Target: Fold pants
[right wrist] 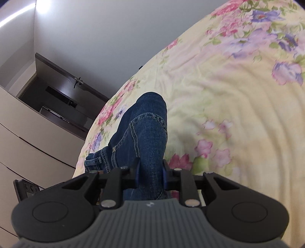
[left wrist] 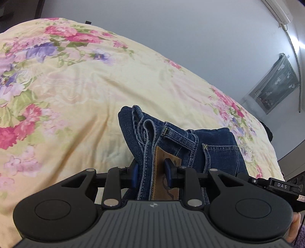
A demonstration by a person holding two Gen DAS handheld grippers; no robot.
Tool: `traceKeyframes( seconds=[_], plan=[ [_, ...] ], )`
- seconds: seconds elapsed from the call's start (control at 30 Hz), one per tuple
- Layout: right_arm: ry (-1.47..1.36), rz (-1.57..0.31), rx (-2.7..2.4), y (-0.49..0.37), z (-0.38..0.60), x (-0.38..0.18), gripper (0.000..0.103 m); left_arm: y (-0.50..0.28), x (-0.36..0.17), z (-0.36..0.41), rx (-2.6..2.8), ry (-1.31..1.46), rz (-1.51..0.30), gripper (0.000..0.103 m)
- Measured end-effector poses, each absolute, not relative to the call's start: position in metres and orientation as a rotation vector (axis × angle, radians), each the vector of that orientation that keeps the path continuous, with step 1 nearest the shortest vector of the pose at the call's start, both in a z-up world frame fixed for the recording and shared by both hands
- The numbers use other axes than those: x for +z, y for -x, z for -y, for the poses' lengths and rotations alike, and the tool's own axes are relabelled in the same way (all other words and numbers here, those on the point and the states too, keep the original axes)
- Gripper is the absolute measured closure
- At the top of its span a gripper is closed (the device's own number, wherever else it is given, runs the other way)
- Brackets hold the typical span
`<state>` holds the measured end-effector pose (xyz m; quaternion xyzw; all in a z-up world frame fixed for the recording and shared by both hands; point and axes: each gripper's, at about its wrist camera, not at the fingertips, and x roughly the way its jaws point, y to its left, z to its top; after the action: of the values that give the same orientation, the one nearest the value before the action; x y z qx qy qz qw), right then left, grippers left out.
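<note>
Your left hand-held gripper (left wrist: 152, 173) is clamped on the waistband of the pants (left wrist: 215, 150), at the leather patch (left wrist: 164, 183); your right hand-held gripper (right wrist: 150, 172) grips bunched denim, the pants raised over the floral bed (left wrist: 76, 91)

Premises: a home bedroom. A bed under a floral quilt (left wrist: 80, 91) fills the room; beyond it hang a wall air conditioner (left wrist: 276, 9) and a framed picture (left wrist: 276, 85). Left of the bed stands a doorway (right wrist: 57, 101).
</note>
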<state>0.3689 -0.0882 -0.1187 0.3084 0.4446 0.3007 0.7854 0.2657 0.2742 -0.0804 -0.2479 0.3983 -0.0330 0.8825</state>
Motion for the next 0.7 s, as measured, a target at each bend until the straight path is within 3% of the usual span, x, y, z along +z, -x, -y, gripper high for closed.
traceKeyframes(
  seconds=[0.37, 0.6, 0.7],
  plan=[
    [-0.531, -1.035, 0.563, -0.396, 0.064, -0.165, 0.085, -0.286, -0.135, -0.301, -0.056, 0.566, -0.874, 0.07],
    [-0.447, -1.067, 0.51, -0.398, 0.056, -0.16, 0.082, -0.283, -0.124, -0.286, 0.009, 0.491, -0.884, 0.065],
    [-0.37, -1.074, 0.474, -0.4, 0.048, -0.15, 0.075, -0.28, -0.113, -0.278, 0.056, 0.458, -0.902, 0.059]
  ],
)
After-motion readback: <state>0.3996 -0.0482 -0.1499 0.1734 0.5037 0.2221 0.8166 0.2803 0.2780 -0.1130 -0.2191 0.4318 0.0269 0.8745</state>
